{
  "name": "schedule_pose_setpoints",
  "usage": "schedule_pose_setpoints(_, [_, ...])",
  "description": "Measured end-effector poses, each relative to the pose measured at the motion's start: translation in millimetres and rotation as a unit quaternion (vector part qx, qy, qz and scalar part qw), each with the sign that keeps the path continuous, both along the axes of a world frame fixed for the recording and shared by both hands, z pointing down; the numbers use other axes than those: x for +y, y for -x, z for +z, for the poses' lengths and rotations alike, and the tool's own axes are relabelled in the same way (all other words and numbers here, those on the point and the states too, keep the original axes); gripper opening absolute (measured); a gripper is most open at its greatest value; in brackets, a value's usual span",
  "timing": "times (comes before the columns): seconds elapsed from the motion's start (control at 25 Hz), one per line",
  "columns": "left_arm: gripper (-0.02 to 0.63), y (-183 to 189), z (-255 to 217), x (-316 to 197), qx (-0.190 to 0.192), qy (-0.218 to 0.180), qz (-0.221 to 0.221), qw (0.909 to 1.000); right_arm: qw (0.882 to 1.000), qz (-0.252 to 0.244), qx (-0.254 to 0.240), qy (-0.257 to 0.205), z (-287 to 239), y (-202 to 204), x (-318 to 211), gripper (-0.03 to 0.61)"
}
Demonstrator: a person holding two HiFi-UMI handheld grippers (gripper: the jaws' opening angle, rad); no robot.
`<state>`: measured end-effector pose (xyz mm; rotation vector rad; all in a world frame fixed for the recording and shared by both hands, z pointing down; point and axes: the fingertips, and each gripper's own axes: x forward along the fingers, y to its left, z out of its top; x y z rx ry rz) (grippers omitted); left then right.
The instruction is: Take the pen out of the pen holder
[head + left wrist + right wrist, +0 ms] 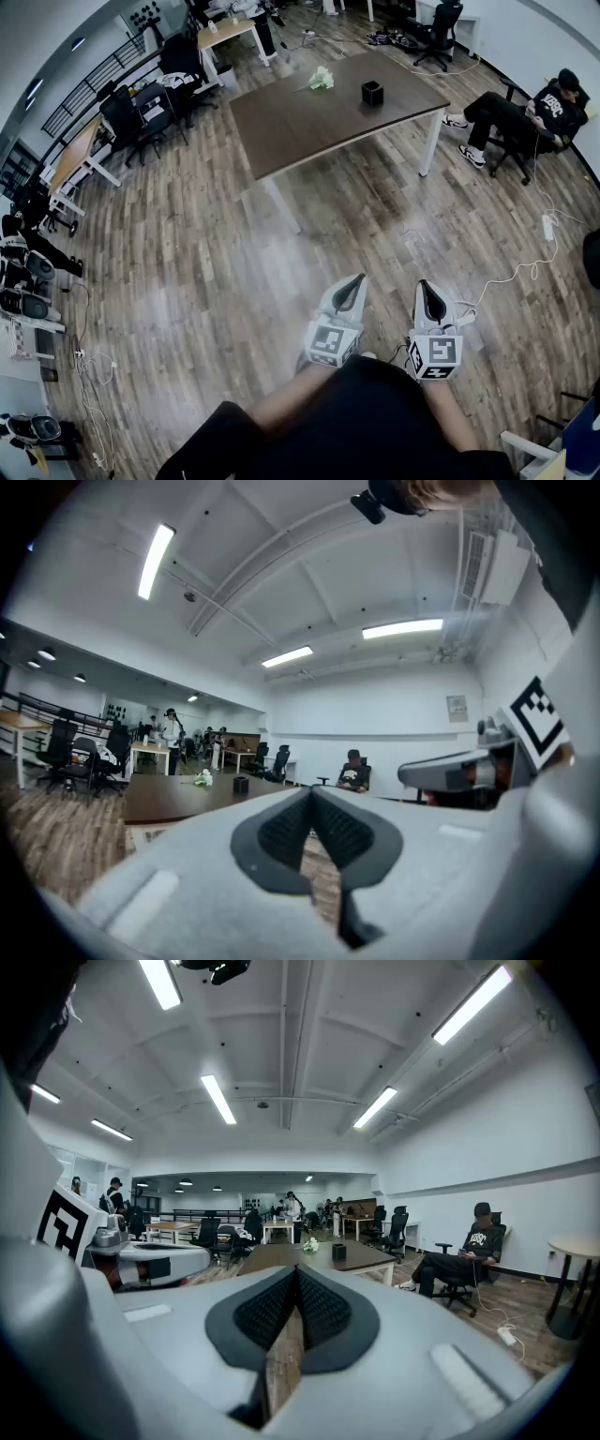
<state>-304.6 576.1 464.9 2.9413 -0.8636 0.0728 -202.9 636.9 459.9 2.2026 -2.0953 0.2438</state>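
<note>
A small black pen holder [372, 93] stands on the dark brown table [309, 122] far across the room; no pen can be made out at this distance. It also appears as a tiny black box in the left gripper view [241, 785] and the right gripper view [339, 1252]. Both grippers are held low in front of the person's body, well short of the table. My left gripper [355, 282] is shut, pads touching at the tips, nothing between them. My right gripper [427, 287] is likewise shut and empty. Both point toward the table.
A white flower-like bundle [321, 79] lies on the table left of the holder. A person sits on a chair [525, 111] at the right. A white cable and power strip [547, 227] run over the wood floor. Desks and office chairs [141, 112] stand at the left.
</note>
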Motion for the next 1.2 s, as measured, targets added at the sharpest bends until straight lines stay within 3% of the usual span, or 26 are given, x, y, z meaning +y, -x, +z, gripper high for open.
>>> schedule_pose_setpoints(0.32, [0.003,-4,8,-3,-0.005,-0.005,-0.016,0.9998,0.999,0.02,-0.024,-0.016,13,-25,7,0.002])
schedule_pose_setpoints(0.48, [0.002,-8,11,-2,0.0,0.0,0.005,1.0,0.999,0.043,-0.031,0.0,27,-36,9,0.002])
schedule_pose_setpoints(0.76, [0.003,-40,16,-25,0.013,-0.005,0.032,0.9994,0.999,0.037,-0.039,0.004,40,-59,-17,0.002])
schedule_pose_setpoints(0.92, [0.003,-61,24,-56,0.025,0.006,0.044,0.9987,0.998,0.036,-0.041,0.018,51,-72,-47,0.002])
schedule_pose_setpoints(1.2, [0.003,-103,46,-152,0.003,0.019,0.026,0.9995,0.998,0.033,-0.029,0.037,62,-117,-137,0.002])
